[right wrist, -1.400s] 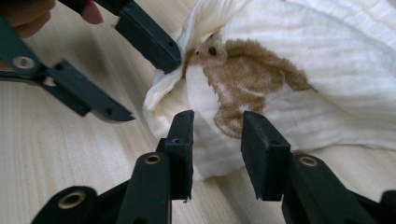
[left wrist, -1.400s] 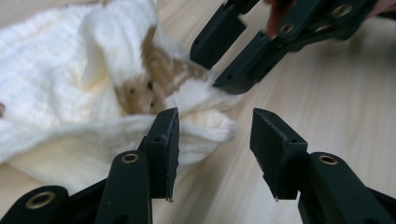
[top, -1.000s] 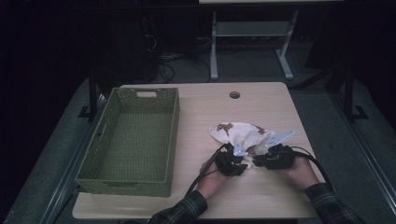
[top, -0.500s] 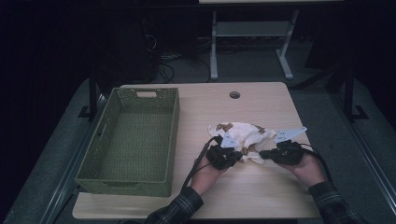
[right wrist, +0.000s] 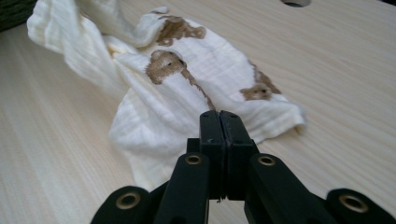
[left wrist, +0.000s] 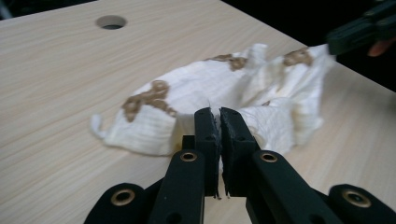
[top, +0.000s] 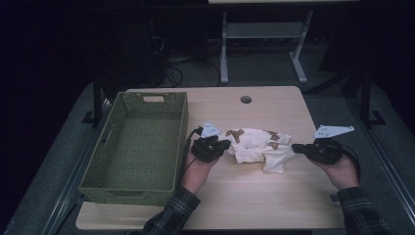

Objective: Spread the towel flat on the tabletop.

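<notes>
A crumpled white muslin cloth with brown bear prints [top: 257, 147] lies on the pale wooden table [top: 254, 196], right of the empty green woven basket [top: 139, 147]. The left gripper [top: 226, 146] pinches the cloth's left edge, a sliver of fabric showing between its closed jaws. The right gripper [top: 295, 147] has its jaws pressed together at the cloth's right edge, apparently nipping a thin fold. The cloth stretches between them.
</notes>
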A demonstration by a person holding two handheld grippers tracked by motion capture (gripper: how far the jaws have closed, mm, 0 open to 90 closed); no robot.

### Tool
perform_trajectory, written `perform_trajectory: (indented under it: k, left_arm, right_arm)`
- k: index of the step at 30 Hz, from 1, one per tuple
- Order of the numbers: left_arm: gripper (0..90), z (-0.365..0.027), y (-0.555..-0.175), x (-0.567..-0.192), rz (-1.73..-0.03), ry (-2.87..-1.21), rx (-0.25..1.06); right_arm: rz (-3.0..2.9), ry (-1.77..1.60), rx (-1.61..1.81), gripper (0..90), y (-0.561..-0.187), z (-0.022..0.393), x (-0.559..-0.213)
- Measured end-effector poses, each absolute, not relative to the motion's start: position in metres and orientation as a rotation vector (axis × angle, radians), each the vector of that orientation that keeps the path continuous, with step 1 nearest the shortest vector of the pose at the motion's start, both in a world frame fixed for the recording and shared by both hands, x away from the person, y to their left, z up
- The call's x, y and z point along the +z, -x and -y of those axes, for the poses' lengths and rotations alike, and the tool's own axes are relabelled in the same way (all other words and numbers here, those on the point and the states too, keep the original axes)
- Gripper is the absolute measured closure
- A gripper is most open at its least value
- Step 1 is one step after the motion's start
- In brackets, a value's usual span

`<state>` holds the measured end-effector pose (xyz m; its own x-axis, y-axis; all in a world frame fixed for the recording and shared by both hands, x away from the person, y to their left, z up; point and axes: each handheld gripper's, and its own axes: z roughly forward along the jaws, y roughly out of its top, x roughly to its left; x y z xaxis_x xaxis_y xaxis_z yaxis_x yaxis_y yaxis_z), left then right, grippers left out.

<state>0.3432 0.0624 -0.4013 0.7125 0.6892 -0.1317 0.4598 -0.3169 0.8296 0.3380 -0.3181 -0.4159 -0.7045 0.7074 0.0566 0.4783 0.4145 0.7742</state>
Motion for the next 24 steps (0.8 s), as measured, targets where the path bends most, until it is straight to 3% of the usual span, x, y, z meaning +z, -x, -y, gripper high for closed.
perform_trajectory:
  k: [5, 21, 24]
  left_arm:
    - [86.0, -0.063, -0.347, -0.408, -0.937, -2.017, 0.361]
    - [83.8, -0.056, -0.371, -0.452, -1.042, -2.104, 0.332]
    - [76.4, -0.056, -0.364, -0.441, -1.009, -2.084, 0.364]
  right_arm:
    - [-2.383, -1.063, 1.128, 88.5, -0.341, 0.325, -0.418]
    - [-2.449, -1.177, 0.928, 86.7, -0.374, 0.327, -0.455]
    - [-2.405, -1.186, 0.986, 73.1, -0.369, 0.332, -0.447]
